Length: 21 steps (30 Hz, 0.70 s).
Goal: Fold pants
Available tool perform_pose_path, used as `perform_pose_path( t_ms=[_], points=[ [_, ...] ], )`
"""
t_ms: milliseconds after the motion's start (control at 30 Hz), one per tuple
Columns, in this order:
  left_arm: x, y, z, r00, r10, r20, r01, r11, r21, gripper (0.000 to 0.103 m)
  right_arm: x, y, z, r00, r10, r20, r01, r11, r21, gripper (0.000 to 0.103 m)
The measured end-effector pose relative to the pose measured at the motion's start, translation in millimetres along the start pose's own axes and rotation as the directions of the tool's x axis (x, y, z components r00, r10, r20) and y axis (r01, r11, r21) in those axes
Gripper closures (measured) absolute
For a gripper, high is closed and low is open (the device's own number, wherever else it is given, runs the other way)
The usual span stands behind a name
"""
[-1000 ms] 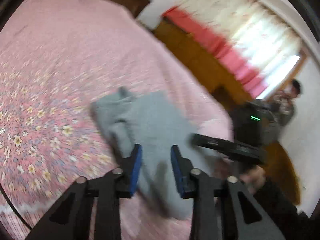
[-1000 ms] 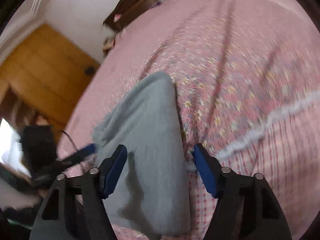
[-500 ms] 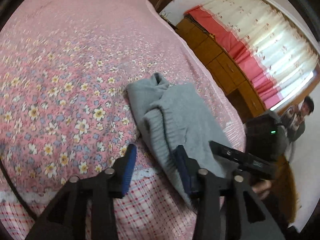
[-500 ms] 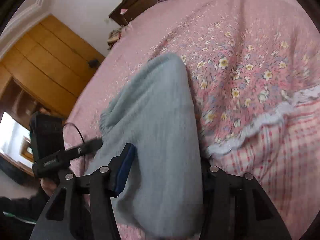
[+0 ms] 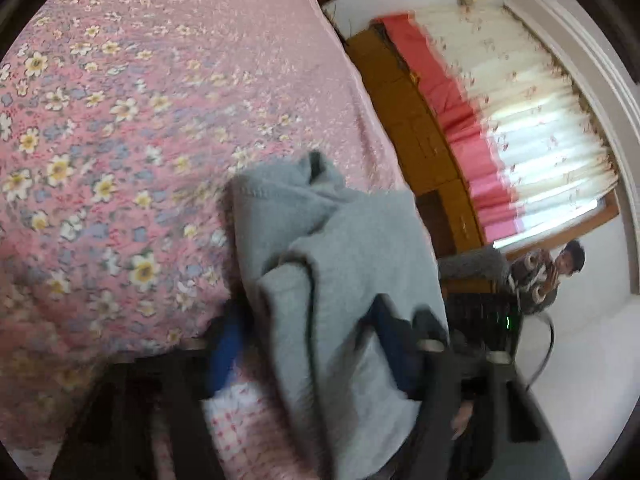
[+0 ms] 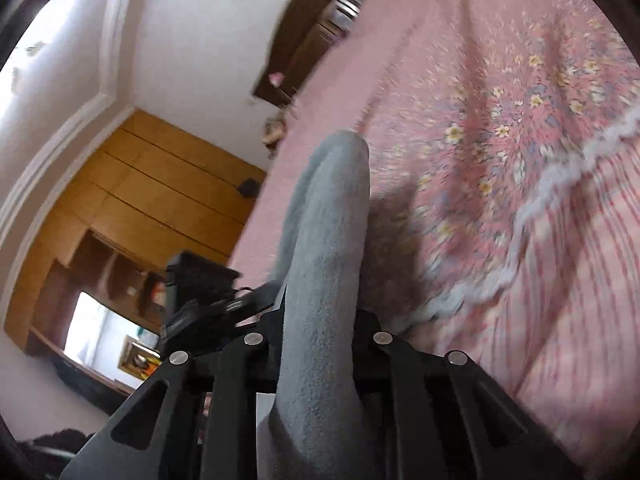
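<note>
Left wrist view: the grey pants (image 5: 344,280) lie bunched at the near edge of the bed (image 5: 120,120), and the left gripper (image 5: 308,356) stands partly open astride one thick fold, its pads not clearly pressing; judged, it must close before any lift. Right wrist view: the right gripper (image 6: 320,332), jaws just closing, pinches a raised ridge of the pants (image 6: 328,240); free bedspread lies beyond them, the bed's drop-off on the near side.

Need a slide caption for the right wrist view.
Right gripper closed on bunched grey pants above the pink floral bedspread.
</note>
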<state>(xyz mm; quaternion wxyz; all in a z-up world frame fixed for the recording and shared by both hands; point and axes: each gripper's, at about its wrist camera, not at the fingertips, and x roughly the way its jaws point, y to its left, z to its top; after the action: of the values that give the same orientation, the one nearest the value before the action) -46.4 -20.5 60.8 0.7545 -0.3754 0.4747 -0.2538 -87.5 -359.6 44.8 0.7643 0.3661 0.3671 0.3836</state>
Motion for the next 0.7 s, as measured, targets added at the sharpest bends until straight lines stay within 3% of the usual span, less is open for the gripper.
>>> perform_pose_path(
  t_ms=[67,133,300,400,467,567,600,633,667,700],
  points=[
    [-2.0,-2.5,-9.4,0.999,0.003,0.041,-0.004,0.999,0.032,0.067,-7.4,-5.3,-17.1,0.999,-0.012,0.047,0.011,1.0,0.02,0.083],
    [-8.9,0.1,-18.3,0.995,-0.015,0.094,0.013,0.999,0.029,0.074,-1.8,-3.5,-23.4,0.993,-0.117,0.011,0.117,0.993,-0.001,0.08],
    [-22.5,15.5,-23.1,0.991,-0.065,0.119,0.058,0.997,0.056,0.074,8.4,7.0,-27.1,0.995,-0.097,-0.004,0.097,0.992,-0.077,0.075],
    [-28.2,17.8,-31.4,0.986,-0.088,0.139,0.087,0.996,0.019,0.074,10.5,17.0,-28.3,0.997,-0.078,-0.008,0.077,0.992,-0.098,0.082],
    [-44.1,8.2,-47.7,0.983,-0.097,0.158,0.088,0.994,0.065,0.074,0.2,37.5,-35.7,0.999,-0.039,-0.002,0.039,0.986,-0.164,0.083],
    [-53.2,-4.9,-60.7,0.979,-0.094,0.182,0.067,0.987,0.149,0.071,-14.6,67.6,-46.7,0.997,-0.062,0.05,0.074,0.955,-0.287,0.083],
    [-50.0,0.1,-62.7,0.978,-0.095,0.184,0.072,0.989,0.13,0.062,-17.3,73.3,-48.3,0.993,-0.102,0.064,0.117,0.944,-0.308,0.083],
    [-40.4,10.6,-63.8,0.981,-0.084,0.174,0.069,0.994,0.089,0.041,-15.3,73.7,-48.1,0.983,-0.172,0.063,0.183,0.936,-0.3,0.081],
    [-30.2,18.7,-64.2,0.988,-0.063,0.144,0.054,0.997,0.06,0.04,-9.6,66.5,-46.5,0.966,-0.255,0.048,0.259,0.931,-0.258,0.071],
    [-20.6,24.6,-63.8,0.992,-0.022,0.123,0.014,0.998,0.062,0.049,-0.8,59.4,-43.1,0.949,-0.315,0.017,0.311,0.926,-0.214,0.064]
  ],
)
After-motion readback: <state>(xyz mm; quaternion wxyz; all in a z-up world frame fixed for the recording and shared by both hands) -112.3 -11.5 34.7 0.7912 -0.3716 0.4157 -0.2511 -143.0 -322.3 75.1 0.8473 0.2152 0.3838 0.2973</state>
